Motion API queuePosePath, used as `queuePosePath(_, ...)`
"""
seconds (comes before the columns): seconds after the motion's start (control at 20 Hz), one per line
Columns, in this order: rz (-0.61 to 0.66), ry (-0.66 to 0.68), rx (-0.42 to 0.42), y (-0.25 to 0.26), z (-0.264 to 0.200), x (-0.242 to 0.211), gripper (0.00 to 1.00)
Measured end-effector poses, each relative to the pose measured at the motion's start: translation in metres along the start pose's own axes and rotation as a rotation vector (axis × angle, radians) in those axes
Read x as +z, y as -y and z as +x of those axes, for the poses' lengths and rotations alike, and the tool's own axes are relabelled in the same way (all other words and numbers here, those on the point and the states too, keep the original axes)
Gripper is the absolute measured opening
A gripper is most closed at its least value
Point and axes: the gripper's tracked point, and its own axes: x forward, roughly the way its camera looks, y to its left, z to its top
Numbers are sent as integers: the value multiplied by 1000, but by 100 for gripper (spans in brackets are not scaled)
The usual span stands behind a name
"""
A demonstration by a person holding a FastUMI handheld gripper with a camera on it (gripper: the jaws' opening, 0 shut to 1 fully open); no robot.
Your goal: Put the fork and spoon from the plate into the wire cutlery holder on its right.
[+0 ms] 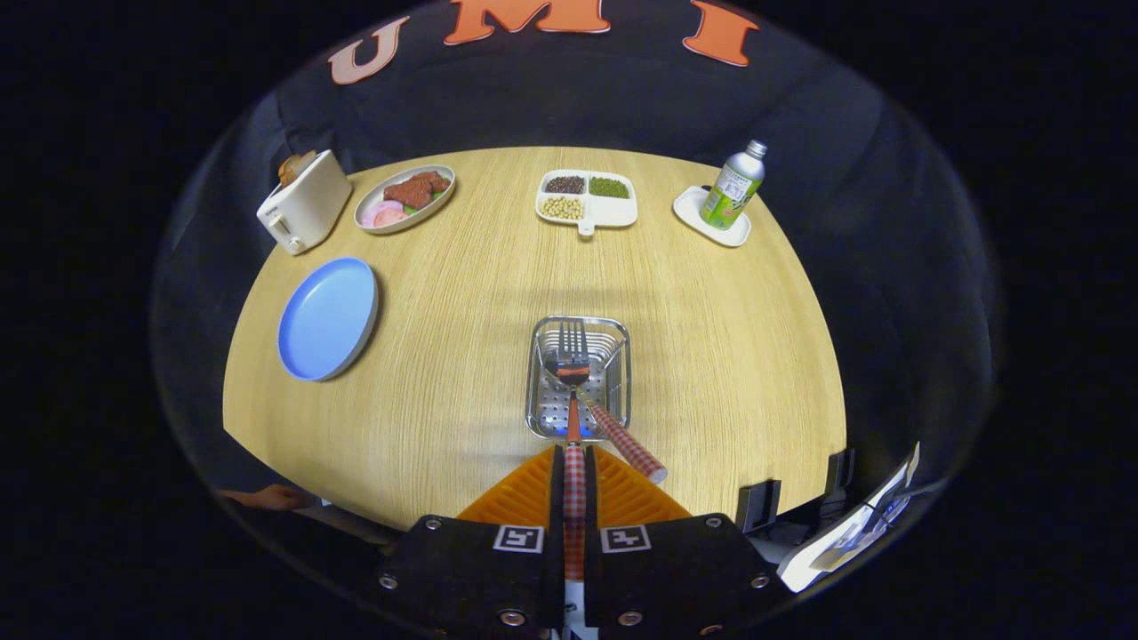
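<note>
Wooden desk point(462, 373) carries the wire holder point(578, 378) as your landmark. Blue plate point(327, 317), well left of holder, lies bare. Fork point(613, 427) already leans in the holder. Your tongs point(574, 484) pinch the spoon point(571, 391), bowl over the holder: release it and you're likely done.

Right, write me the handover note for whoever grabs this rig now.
Claw: shut on the red-checked handle of one utensil, whose head hangs in the steel wire cutlery holder just ahead of the fingers.
A second red-checked utensil already leans in the holder.
One head at the holder's far side is a fork's; which handle carries it, I cannot tell.
Round blue plate, left of the holder, carries no cutlery.
Done: both utensils off the plate, one delivered.
Left: release the held one, then withdraw.
</note>
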Motion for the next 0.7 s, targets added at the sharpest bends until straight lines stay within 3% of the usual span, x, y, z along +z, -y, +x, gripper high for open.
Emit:
queuePosePath(0.3,-116,-158,-32,6,16,-10,10)
queuePosePath(0.7,-124,-199,-2,-1,21,6,13)
